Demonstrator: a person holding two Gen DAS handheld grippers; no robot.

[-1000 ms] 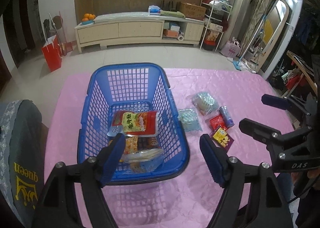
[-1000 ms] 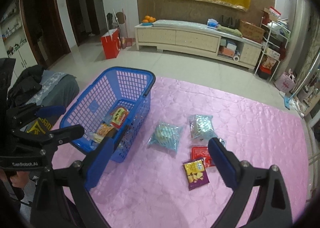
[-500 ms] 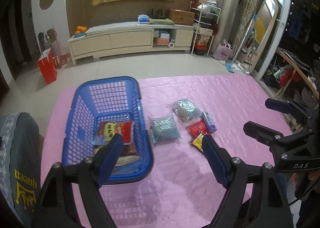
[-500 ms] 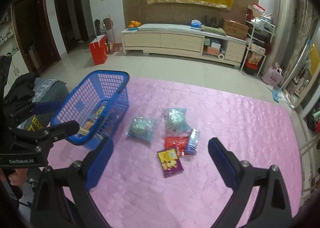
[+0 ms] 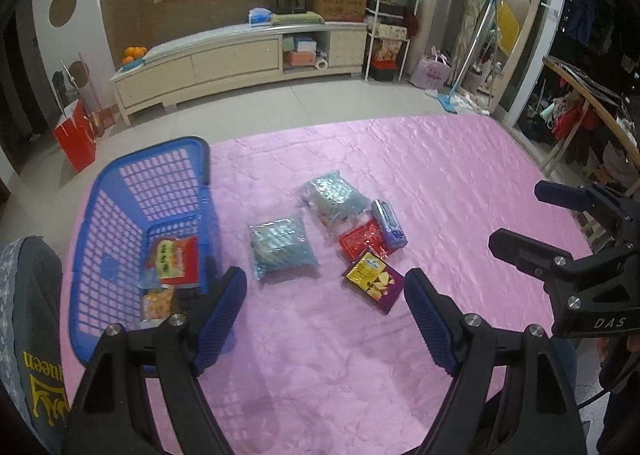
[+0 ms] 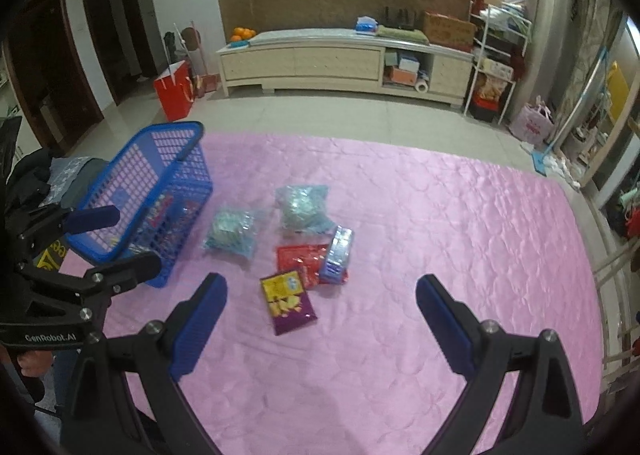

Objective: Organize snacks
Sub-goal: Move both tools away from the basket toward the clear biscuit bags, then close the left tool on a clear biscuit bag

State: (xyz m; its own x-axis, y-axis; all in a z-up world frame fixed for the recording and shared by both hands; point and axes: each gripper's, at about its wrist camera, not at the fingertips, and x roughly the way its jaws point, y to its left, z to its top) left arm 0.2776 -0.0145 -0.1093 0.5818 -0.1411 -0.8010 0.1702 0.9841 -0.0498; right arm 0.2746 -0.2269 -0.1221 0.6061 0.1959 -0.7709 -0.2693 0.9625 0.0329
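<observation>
Pink quilted cloth (image 5: 420, 175) covers the table, and a blue plastic basket (image 5: 132, 191) with lattice walls stands at its left end. Inside the basket lie a red-and-yellow snack packet (image 5: 174, 261) and an orange one (image 5: 158, 301) just nearer than it.

Five snacks lie loose on the cloth to the right of the basket. Closest to the basket is a clear bag of bluish sweets (image 5: 282, 247); a second such bag (image 5: 332, 197) sits beyond it and further from the basket. A red foil packet (image 5: 362, 241) lies past those, with a small blue wrapped pack (image 5: 388, 223) resting across its far edge. A purple-and-yellow snack packet (image 5: 374, 281) touches the red one's near corner.

Both grippers hang over the near side of the cloth, tilted down. The left gripper (image 5: 326, 313) has its blue pads spread moderately, having just been opening, with nothing between them; its left pad sits in front of the basket's near right corner. The right gripper (image 6: 320, 319) stands wide apart and empty, right of the basket, with the purple packet showing in its gap.
</observation>
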